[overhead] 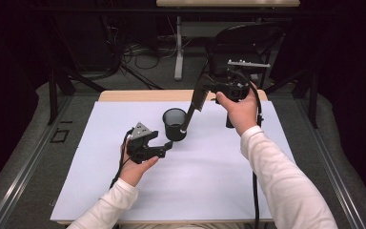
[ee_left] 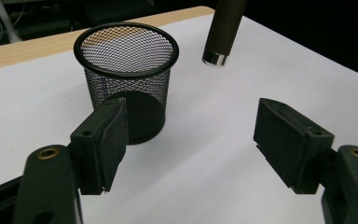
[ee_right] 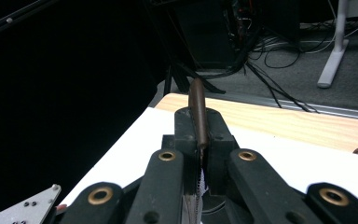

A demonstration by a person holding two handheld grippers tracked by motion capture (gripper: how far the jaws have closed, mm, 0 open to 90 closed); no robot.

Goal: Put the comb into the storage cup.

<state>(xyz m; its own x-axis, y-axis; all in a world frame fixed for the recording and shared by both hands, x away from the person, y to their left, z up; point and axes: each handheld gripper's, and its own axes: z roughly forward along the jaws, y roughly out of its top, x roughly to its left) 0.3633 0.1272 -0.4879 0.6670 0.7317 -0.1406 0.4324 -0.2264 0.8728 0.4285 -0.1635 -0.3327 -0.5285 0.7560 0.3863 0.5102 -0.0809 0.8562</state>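
The left gripper [overhead: 164, 149] lies low in the person's left hand [overhead: 134, 168], forearm coming in from below, its jaws wide apart with nothing pressed between the pads. The right gripper [overhead: 208, 87] is raised in the right hand [overhead: 238, 110] on an outstretched white-sleeved arm, jaws clamped tight on a thin brush handle [ee_right: 198, 112].

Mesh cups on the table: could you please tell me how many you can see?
1. The black mesh cup stands upright on the white table, near its middle. It sits just ahead of the open left tool and beside the brush's handle end.
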